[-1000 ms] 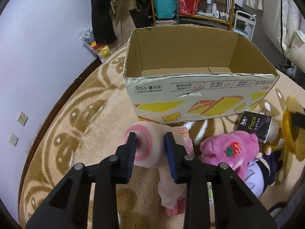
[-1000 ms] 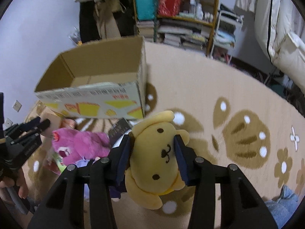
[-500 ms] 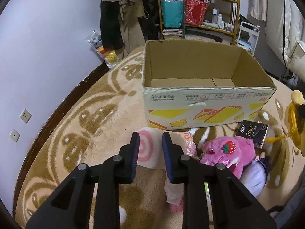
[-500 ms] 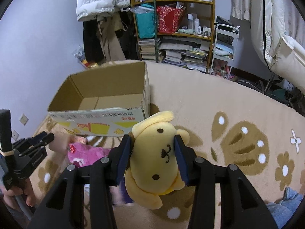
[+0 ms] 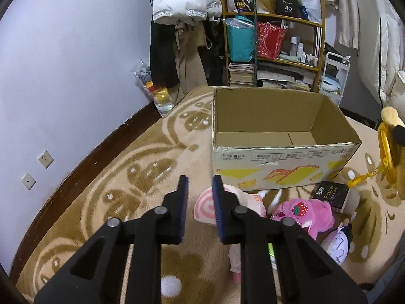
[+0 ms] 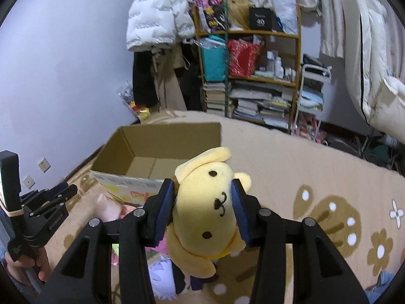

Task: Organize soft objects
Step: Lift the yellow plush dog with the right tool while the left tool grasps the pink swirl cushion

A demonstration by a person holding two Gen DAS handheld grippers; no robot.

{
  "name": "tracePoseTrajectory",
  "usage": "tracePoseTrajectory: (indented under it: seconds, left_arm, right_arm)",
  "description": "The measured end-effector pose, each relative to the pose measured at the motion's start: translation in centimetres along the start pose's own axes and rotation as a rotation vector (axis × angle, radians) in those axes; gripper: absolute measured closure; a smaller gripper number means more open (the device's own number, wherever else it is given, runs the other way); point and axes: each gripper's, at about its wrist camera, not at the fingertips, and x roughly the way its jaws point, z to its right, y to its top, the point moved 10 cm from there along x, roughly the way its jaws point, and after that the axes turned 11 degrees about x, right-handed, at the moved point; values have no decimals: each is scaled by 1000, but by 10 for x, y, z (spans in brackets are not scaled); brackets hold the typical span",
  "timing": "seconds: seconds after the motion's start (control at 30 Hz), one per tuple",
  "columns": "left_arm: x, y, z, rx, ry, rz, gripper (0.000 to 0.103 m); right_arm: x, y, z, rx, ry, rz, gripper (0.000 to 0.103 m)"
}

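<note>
My right gripper (image 6: pixel 202 190) is shut on a yellow dog plush (image 6: pixel 207 210) and holds it in the air, near the open cardboard box (image 6: pixel 162 152). The plush also shows at the right edge of the left wrist view (image 5: pixel 391 147). My left gripper (image 5: pixel 200 185) is empty with a narrow gap between its jaws, raised above a pink-and-white roll plush (image 5: pixel 205 206) on the carpet in front of the box (image 5: pixel 281 162). A pink strawberry bear plush (image 5: pixel 303 212) and a pale purple plush (image 5: pixel 336 245) lie to the right of it.
A black tissue pack (image 5: pixel 331 195) lies by the box's front right corner. A shelf (image 5: pixel 270 48) with books and bags, hanging coats (image 5: pixel 177 45) and a white cart (image 5: pixel 334 73) stand behind the box. The wall (image 5: pixel 63 76) runs along the left. The other gripper and hand show in the right wrist view (image 6: pixel 33 223).
My left gripper has risen and pulled back from the roll plush, its jaws narrowing without taking it. My right gripper has lifted the yellow plush higher, toward the box.
</note>
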Motion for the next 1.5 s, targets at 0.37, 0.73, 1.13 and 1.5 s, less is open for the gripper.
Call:
tracePoseTrajectory:
  seconds: [0.37, 0.73, 1.13, 1.5]
  left_arm:
    - [17, -4, 4, -47, -66, -61, 81]
    - [42, -13, 16, -64, -131, -133, 59]
    - [62, -27, 41, -51, -200, -211, 52]
    - [56, -27, 37, -44, -179, -172, 89]
  right_arm:
    - [-1, 3, -8, 19, 38, 2, 55]
    - [14, -2, -7, 17, 31, -30, 55]
    - [20, -5, -7, 12, 30, -40, 55]
    - [17, 1, -15, -8, 55, 6, 55]
